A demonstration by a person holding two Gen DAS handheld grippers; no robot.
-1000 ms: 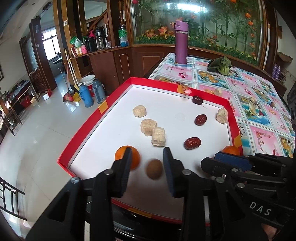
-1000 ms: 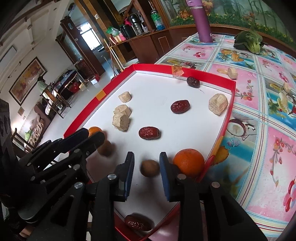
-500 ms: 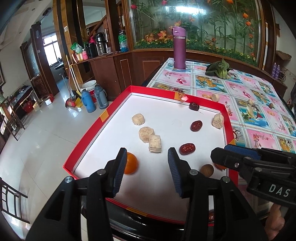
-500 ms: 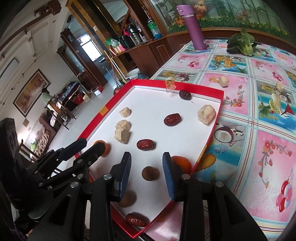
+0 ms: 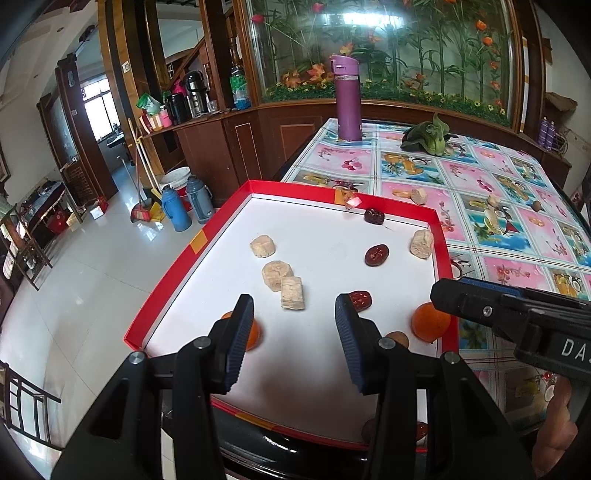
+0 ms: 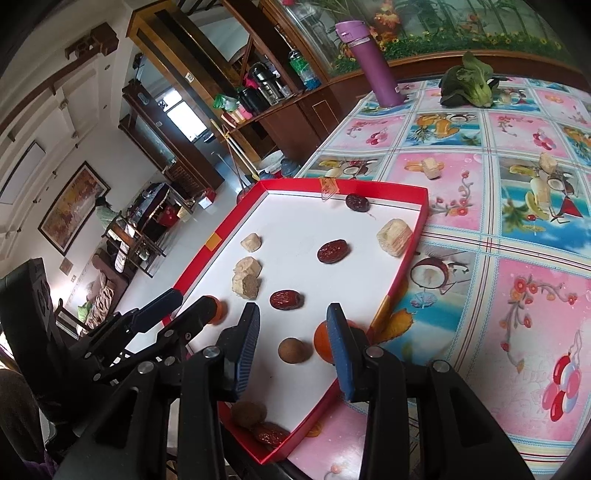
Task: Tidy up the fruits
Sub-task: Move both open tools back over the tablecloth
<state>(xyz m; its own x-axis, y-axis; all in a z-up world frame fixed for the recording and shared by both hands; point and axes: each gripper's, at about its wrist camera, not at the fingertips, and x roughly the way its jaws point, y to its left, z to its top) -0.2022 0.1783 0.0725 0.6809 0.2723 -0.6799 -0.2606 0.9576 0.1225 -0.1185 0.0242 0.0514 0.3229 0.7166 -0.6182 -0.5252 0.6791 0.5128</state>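
right wrist view: right gripper [image 6: 291, 334] jaws wide apart, empty, hovering over small round brown fruit [image 6: 291, 350] on white floor of red-rimmed tray [image 6: 406, 254]; fruit dead ahead between fingers. left gripper [image 5: 293, 339] also spread, empty, farther off.

the scene was bright with even daylight, coming from a window [image 5: 98, 110] at far left and a glowing patch behind the glass panel [image 5: 369, 20]. the glossy floor [image 5: 74, 280] threw back pale glare. soft shadows lay under the left hand-held gripper [image 5: 293, 339] on the white tray [image 5: 321, 236]. focus was sharp at centre; fisheye bending curved the edges, and the corners went black.
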